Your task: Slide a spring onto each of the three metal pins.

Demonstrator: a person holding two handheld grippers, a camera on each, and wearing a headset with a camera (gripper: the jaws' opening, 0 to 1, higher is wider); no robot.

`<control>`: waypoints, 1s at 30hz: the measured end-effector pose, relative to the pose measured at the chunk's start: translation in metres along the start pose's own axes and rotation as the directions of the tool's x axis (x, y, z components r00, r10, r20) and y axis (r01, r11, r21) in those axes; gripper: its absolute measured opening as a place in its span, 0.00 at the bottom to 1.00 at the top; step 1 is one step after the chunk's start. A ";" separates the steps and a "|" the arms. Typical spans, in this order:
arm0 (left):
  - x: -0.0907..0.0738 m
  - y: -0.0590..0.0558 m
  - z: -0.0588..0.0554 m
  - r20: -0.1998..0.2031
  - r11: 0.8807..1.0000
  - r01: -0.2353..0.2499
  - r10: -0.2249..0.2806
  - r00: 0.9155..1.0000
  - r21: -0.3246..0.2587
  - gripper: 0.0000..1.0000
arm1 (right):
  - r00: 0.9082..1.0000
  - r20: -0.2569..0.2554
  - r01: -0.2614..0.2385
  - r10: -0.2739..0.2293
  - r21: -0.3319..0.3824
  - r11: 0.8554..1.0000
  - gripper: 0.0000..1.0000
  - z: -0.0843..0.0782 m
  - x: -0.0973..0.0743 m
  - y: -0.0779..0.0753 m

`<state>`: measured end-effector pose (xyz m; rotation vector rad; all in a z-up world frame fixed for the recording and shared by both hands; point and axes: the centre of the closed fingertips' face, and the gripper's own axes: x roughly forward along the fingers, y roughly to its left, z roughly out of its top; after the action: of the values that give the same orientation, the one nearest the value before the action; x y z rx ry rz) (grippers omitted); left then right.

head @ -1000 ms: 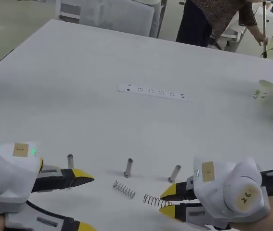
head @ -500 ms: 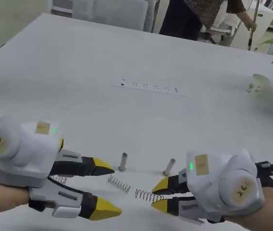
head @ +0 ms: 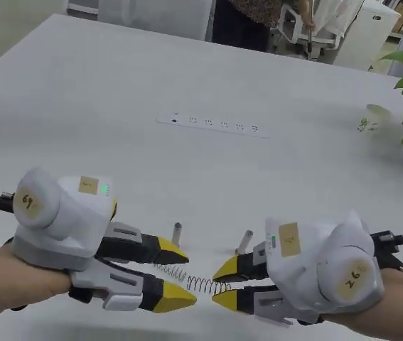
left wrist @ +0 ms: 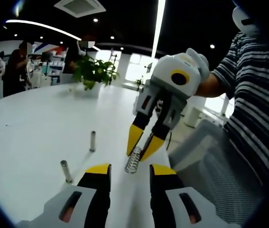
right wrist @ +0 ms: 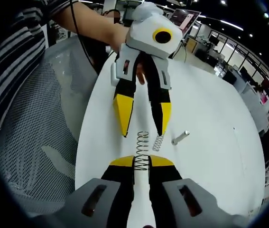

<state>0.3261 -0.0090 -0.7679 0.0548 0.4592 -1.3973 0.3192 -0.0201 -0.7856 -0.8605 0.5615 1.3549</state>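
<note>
Spring (right wrist: 142,145) | pinched in right claw (right wrist: 142,162) | left claw (left wrist: 130,167) facing it, spread

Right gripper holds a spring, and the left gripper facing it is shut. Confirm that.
One thing is wrong: the left gripper is open, jaws apart, as the left gripper view shows. The right gripper does hold the spring.

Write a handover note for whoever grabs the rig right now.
Right gripper: jaws shut on the held spring.
Left gripper: jaws open, holding nothing, tips facing the right gripper's.
Second spring lies on the table by the left tips.
First pin and second pin stand upright, both bare.
Done: no spring on either pin.
Left: a spring on each of three pins, probably the held one first.
</note>
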 end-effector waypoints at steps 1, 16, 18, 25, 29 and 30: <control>0.001 0.000 -0.001 -0.002 1.000 0.001 -0.001 1.000 -0.001 0.25 | 1.000 0.002 0.002 -0.002 0.000 1.000 0.08 0.001 0.000 -0.001; 0.008 -0.005 0.001 0.001 1.000 0.019 -0.019 1.000 0.005 0.15 | 1.000 0.020 -0.002 0.002 -0.007 1.000 0.08 0.007 -0.003 0.000; 0.009 -0.006 0.002 0.004 1.000 0.021 -0.021 1.000 0.003 0.15 | 1.000 0.022 -0.002 0.003 -0.004 1.000 0.08 0.007 -0.003 0.001; 0.010 -0.008 0.001 0.001 1.000 0.026 -0.026 1.000 0.008 0.09 | 0.999 0.032 -0.003 0.003 -0.001 1.000 0.08 0.010 -0.004 0.001; 0.010 -0.008 0.001 0.000 1.000 0.027 -0.027 1.000 0.013 0.07 | 0.999 0.033 -0.005 0.005 -0.003 1.000 0.08 0.010 -0.004 0.002; 0.010 -0.007 0.001 0.002 1.000 0.027 -0.027 1.000 0.012 0.06 | 0.999 0.034 -0.007 0.007 -0.004 1.000 0.08 0.010 -0.005 0.002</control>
<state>0.3203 -0.0200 -0.7687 0.0574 0.4512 -1.4267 0.3149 -0.0145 -0.7763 -0.8380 0.5361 1.3748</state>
